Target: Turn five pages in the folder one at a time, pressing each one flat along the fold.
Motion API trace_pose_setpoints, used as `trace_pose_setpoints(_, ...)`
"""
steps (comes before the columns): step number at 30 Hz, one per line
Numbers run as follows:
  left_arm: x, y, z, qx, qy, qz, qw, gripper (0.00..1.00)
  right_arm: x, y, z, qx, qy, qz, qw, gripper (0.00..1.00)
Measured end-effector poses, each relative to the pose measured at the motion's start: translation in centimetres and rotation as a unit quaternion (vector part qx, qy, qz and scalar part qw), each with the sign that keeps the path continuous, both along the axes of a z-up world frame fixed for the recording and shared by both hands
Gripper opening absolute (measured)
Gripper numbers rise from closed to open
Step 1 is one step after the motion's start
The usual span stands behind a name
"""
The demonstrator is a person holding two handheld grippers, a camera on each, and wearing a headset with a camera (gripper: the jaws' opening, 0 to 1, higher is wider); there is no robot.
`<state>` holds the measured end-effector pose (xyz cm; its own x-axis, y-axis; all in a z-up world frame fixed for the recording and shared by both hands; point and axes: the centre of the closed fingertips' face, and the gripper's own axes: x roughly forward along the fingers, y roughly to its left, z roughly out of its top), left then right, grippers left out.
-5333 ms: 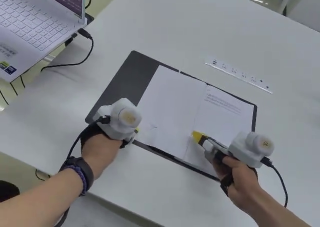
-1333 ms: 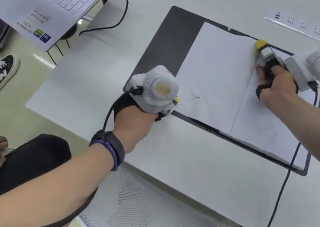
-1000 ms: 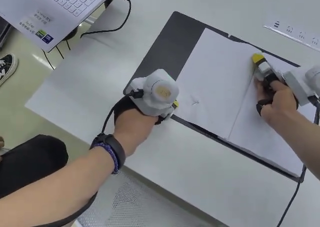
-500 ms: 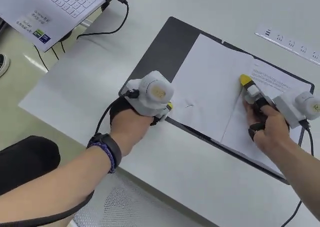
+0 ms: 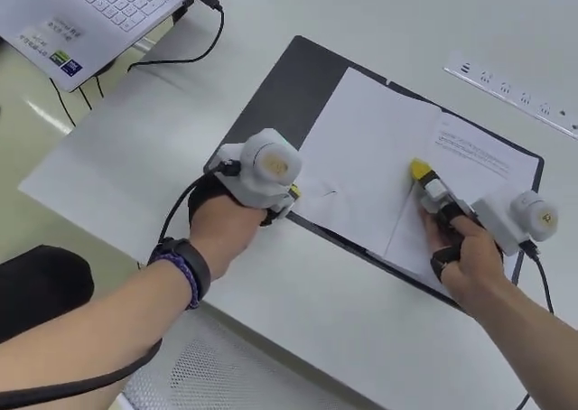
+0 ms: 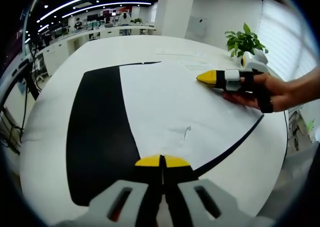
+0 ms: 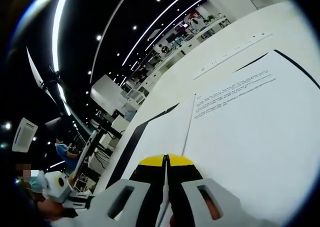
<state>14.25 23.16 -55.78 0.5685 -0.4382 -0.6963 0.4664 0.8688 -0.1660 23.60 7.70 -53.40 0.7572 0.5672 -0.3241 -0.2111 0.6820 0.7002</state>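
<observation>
White table (image 5: pixel 379 22) carries the open folder (image 5: pixel 280 94), with a laptop (image 5: pixel 99 4) off beyond it. The left gripper (image 5: pixel 293 193) has its jaws closed together on nothing, tips at the folder's near edge, a blank page (image 5: pixel 361 148) just ahead of them. The right gripper (image 5: pixel 420 169), jaws likewise closed and empty, lies tip-down on the fold (image 5: pixel 395 238), with a printed sheet (image 5: pixel 479 157) to its right. My judgement is that a turned page is being pressed flat. How many of the five remain cannot be told.
</observation>
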Motion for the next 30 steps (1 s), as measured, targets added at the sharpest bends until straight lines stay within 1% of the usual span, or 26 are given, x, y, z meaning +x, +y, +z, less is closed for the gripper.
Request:
trace_pose_setpoints(6, 0.0, 0.0, 0.0, -0.002, 0.001, 0.002, 1.0000, 0.00, -1.8, 1.0, 1.1, -0.005, 0.007, 0.011, 0.9999, 0.00)
trace_pose_setpoints(11, 0.0, 0.0, 0.0, -0.003, 0.001, 0.002, 1.0000, 0.00, -3.1, 1.5, 1.4, 0.000, 0.012, 0.017, 0.9998, 0.00)
trace_pose_setpoints(16, 0.0, 0.0, 0.0, -0.007, 0.004, 0.003, 1.0000, 0.00, -4.7, 2.0, 1.7, 0.001, 0.018, 0.034, 0.9992, 0.00)
trace_pose_setpoints(19, 0.0, 0.0, 0.0, -0.007, 0.007, 0.006, 0.9999, 0.00, -5.2, 1.9, 1.7, 0.001, 0.022, 0.040, 0.9990, 0.00)
trace_pose_setpoints(22, 0.0, 0.0, 0.0, -0.006, 0.008, 0.006, 0.9999, 0.00, -6.0, 1.8, 1.4, -0.002, 0.026, 0.052, 0.9983, 0.00)
trace_pose_setpoints(24, 0.0, 0.0, 0.0, -0.006, 0.007, 0.006, 0.9999, 0.00, -6.2, 1.4, 0.9, 0.001, 0.029, 0.056, 0.9980, 0.00)
trace_pose_setpoints(27, 0.0, 0.0, -0.1, -0.007, 0.006, 0.003, 1.0000, 0.00, -6.4, 1.1, 0.5, 0.006, 0.033, 0.060, 0.9977, 0.00)
trace_pose_setpoints(30, 0.0, 0.0, -0.1, -0.008, 0.007, 0.003, 0.9999, 0.00, -6.7, 0.9, 0.4, 0.005, 0.035, 0.063, 0.9974, 0.00)
